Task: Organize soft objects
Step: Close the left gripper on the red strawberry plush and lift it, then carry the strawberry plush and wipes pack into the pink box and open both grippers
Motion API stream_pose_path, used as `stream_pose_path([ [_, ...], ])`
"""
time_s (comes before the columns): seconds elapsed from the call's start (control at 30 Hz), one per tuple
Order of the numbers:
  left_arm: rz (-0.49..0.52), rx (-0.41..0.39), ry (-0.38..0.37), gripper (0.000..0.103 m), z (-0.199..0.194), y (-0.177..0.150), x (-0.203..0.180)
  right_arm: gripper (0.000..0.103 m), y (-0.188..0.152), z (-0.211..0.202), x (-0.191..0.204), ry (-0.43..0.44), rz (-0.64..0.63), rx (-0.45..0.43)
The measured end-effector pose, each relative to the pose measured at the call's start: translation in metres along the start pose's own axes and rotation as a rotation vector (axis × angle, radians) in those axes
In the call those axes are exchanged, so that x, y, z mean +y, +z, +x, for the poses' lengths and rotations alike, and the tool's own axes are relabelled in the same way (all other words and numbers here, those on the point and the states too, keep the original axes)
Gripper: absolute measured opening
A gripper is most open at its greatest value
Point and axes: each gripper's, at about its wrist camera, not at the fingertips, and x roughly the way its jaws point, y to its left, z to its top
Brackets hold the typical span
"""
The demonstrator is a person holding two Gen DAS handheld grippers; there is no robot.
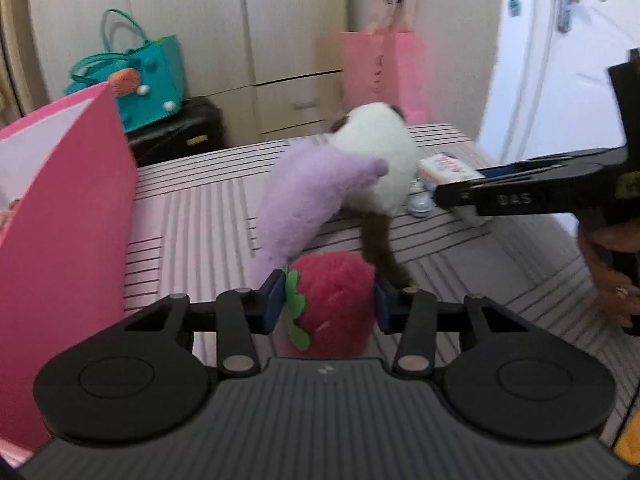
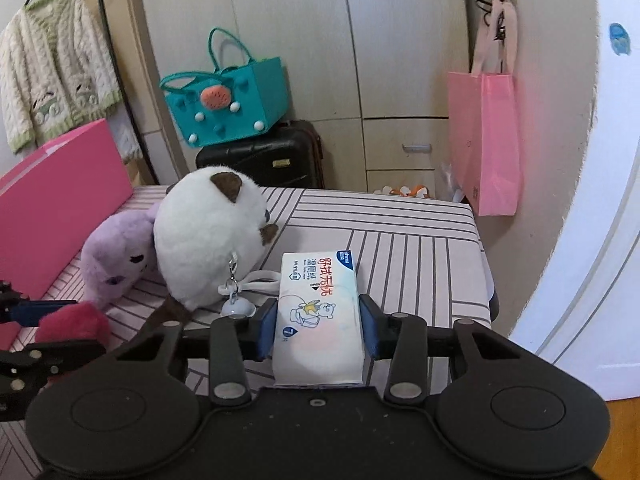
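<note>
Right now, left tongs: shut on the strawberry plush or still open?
Shut on it. In the left wrist view both blue pads of the left tongs press the sides of the strawberry plush.

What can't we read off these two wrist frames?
- Pink box contents: left view, its near wall hides them, and the frame edge cuts it.
- Wipes pack near end: right view, behind the gripper body.
- Strawberry plush underside: left view, likewise.
- Purple plush body: right view, white plush covers it.
</note>
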Motion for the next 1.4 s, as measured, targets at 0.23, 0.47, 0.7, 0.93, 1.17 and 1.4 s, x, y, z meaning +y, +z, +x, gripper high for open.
stream_pose_path([
  [0.23,-0.044,-0.001,0.033,0.042,-0.004,-0.01,-0.003,0.047,-0.005,-0.002,0.005,-0.044,0.026,-0.037],
  [0.47,-0.032,0.0,-0.038,0.037,-0.01,-0.024,-0.009,0.046,-0.022,-0.026,0.012,-0.061,0.063,-0.036],
  [0.7,-0.007,-0.064,-0.108,0.036,-0.04,-0.039,-0.004,0.046,-0.058,-0.066,0.028,-0.07,0.175,-0.061],
  [0.93,-0.039,-0.08,-0.144,0.036,-0.074,-0.051,0.013,0.046,-0.079,-0.095,0.035,-0.024,0.317,-0.046],
  [1.17,-0.059,-0.087,-0.128,0.036,-0.108,-0.067,0.033,0.046,-0.092,-0.112,0.055,0.021,0.319,-0.019],
  [1.4,-0.054,-0.02,-0.118,0.036,-0.132,-0.092,0.054,0.046,-0.09,-0.125,0.082,0.152,0.257,0.066],
])
